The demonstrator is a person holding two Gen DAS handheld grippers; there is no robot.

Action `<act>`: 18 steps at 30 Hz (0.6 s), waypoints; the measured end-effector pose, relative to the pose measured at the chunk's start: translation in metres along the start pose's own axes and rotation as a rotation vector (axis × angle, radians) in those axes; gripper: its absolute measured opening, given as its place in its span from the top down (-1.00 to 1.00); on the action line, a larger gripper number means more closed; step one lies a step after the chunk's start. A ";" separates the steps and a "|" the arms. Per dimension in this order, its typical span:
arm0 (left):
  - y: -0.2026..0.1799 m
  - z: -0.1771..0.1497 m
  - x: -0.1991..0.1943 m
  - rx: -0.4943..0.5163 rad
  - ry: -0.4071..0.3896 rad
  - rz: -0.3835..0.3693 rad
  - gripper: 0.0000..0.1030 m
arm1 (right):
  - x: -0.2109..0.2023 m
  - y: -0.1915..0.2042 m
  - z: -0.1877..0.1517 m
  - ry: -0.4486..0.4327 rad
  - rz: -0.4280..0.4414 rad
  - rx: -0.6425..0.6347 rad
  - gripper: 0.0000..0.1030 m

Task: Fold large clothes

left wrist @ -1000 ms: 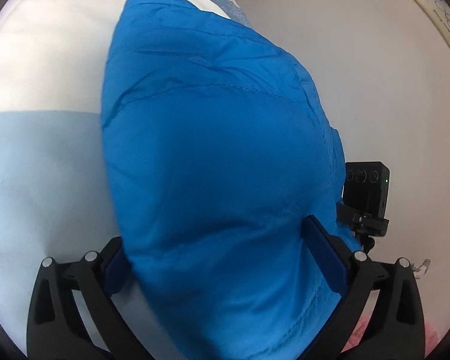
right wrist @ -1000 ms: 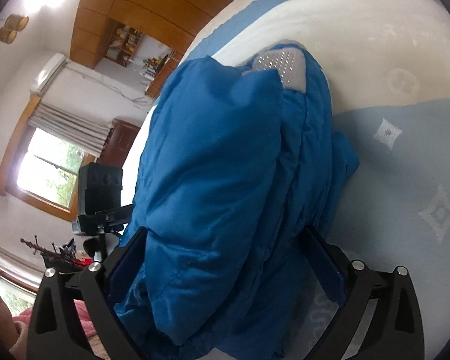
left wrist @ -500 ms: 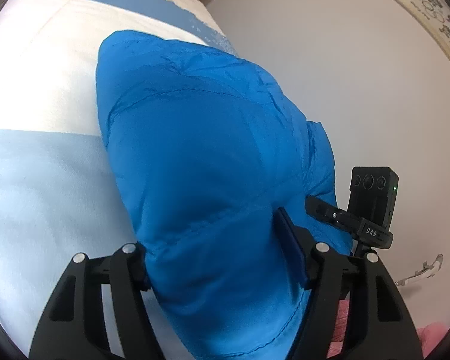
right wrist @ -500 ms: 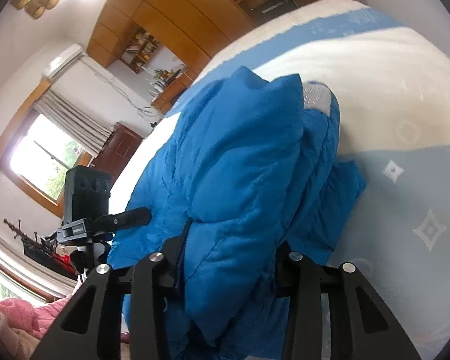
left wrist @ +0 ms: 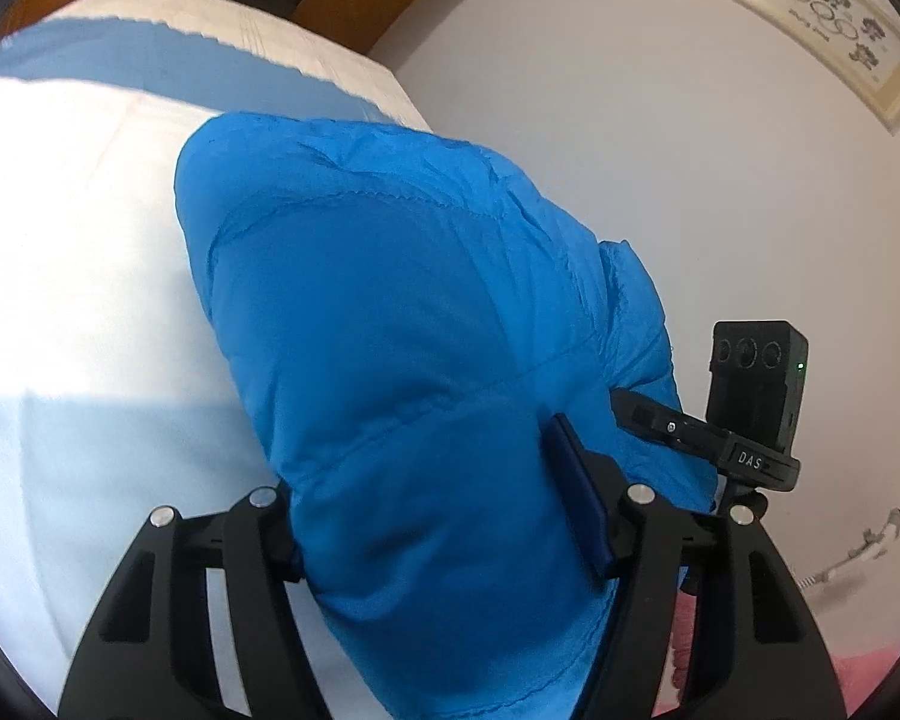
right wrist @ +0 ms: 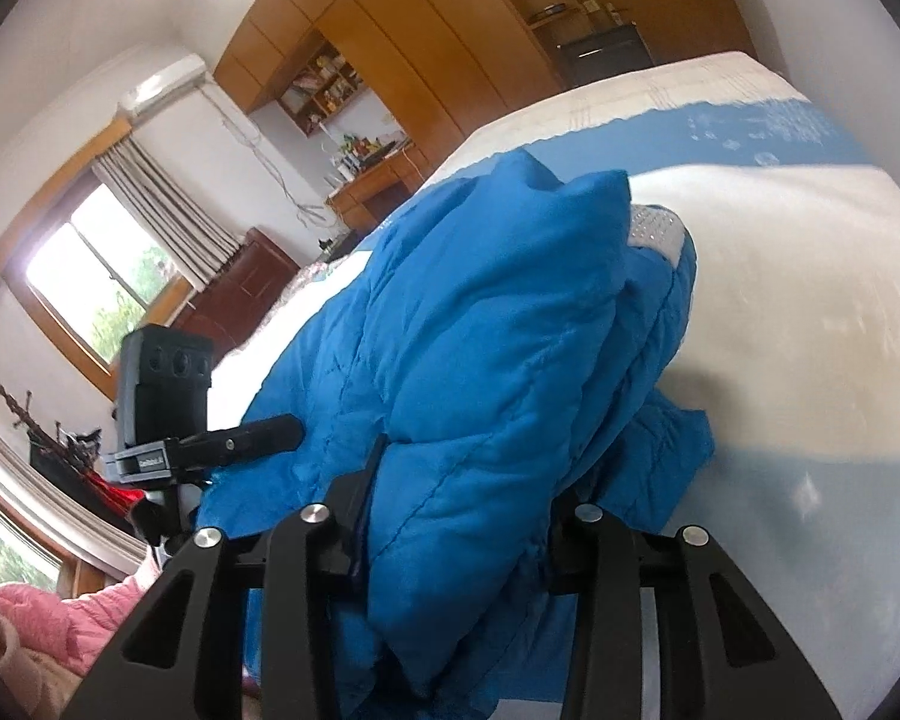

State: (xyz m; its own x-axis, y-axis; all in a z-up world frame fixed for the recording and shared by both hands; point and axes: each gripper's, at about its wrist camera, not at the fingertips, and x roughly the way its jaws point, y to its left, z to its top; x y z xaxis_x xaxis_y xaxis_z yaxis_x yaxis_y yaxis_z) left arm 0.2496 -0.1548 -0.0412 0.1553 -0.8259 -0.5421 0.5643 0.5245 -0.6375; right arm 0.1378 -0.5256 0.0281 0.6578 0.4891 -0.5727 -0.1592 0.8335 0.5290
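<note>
A bright blue quilted puffer jacket (left wrist: pixel 390 324) lies bunched on a bed with a white and pale blue cover (left wrist: pixel 78 228). My left gripper (left wrist: pixel 432 516) is shut on a thick fold of its near edge, padding bulging between the pads. In the right wrist view the same jacket (right wrist: pixel 486 324) rises in a hump with a grey dotted lining patch (right wrist: pixel 657 234) at its top. My right gripper (right wrist: pixel 462 516) is shut on another bunched fold of the near edge. Each view shows the other gripper's black camera block (left wrist: pixel 756 378) (right wrist: pixel 162 384) beside the jacket.
The bed (right wrist: pixel 798 312) stretches away to the right in the right wrist view. A white wall with a framed picture (left wrist: pixel 822 30) is close on the left wrist view's right. Wooden wardrobes (right wrist: pixel 426 18), a desk and a window (right wrist: pixel 96 276) stand beyond. A pink sleeve (right wrist: pixel 36 630) shows at bottom left.
Both grippers went from wide open around the jacket's edge to closed on folds of it, then rose with the fabric. More of the room and far bed edge shows now.
</note>
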 end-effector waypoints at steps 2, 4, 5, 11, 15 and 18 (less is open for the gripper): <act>0.011 0.015 -0.001 -0.009 -0.019 0.010 -0.24 | 0.022 0.007 0.022 0.012 -0.002 -0.013 0.24; 0.027 0.033 0.001 -0.012 -0.048 0.026 -0.24 | 0.047 0.004 0.045 0.020 0.011 -0.017 0.24; 0.036 0.039 0.001 -0.018 -0.058 0.031 -0.24 | 0.059 0.001 0.055 0.024 0.019 -0.013 0.24; 0.116 0.052 0.021 -0.131 -0.015 0.076 -0.28 | 0.143 -0.040 0.072 0.114 0.060 0.076 0.12; 0.146 0.041 0.026 -0.194 0.006 0.012 -0.42 | 0.156 -0.044 0.068 0.114 0.091 0.098 0.01; 0.144 0.051 0.045 -0.185 0.034 0.032 -0.50 | 0.148 -0.038 0.068 0.127 0.053 0.096 -0.12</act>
State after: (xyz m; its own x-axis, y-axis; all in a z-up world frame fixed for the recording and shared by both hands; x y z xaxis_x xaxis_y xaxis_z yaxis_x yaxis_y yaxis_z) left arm 0.3798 -0.1272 -0.1297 0.1415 -0.8026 -0.5795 0.4001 0.5818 -0.7081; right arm 0.2915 -0.5027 -0.0341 0.5509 0.5658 -0.6135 -0.1162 0.7799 0.6150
